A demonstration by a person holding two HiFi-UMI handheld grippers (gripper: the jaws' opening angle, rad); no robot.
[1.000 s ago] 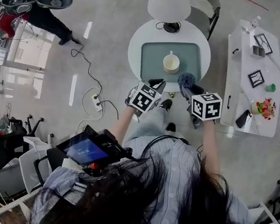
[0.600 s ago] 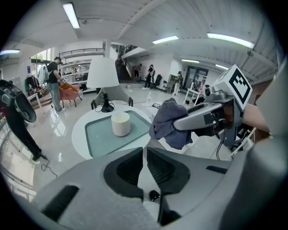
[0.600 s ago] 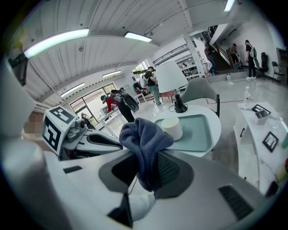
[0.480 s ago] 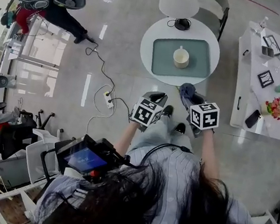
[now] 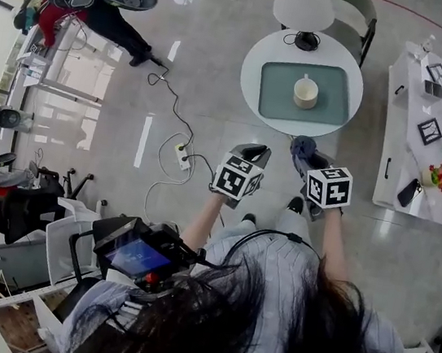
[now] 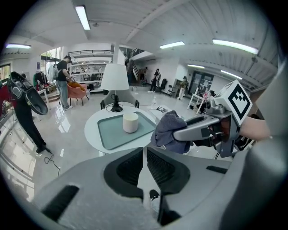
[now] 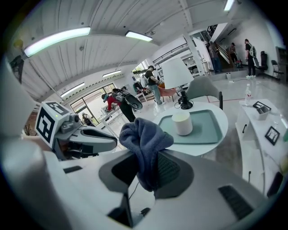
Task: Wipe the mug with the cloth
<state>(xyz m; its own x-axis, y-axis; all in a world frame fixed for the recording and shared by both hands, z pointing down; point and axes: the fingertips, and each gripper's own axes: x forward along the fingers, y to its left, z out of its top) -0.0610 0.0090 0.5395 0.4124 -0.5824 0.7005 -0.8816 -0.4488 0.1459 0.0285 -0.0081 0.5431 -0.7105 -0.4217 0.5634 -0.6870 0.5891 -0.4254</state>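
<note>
A cream mug (image 5: 305,93) stands on a grey-green tray (image 5: 277,106) on the round white table (image 5: 258,66); it also shows as the mug (image 6: 130,122) in the left gripper view and the mug (image 7: 182,122) in the right gripper view. My right gripper (image 5: 301,151) is shut on a dark blue cloth (image 7: 143,140), held in the air short of the table. The cloth (image 6: 170,130) bunches above its jaws. My left gripper (image 5: 255,153) is shut with nothing in it, beside the right one and also off the table.
A white lamp (image 5: 300,2) and a black object (image 5: 308,40) stand at the table's far side, a chair behind. A long white side table (image 5: 419,172) with small items is at right. Cables and a power strip (image 5: 181,155) lie on the floor at left.
Both grippers and the person have drawn back from the round table; a second ago they were at its near edge, now floor lies between. The cloth stays in the right gripper.
</note>
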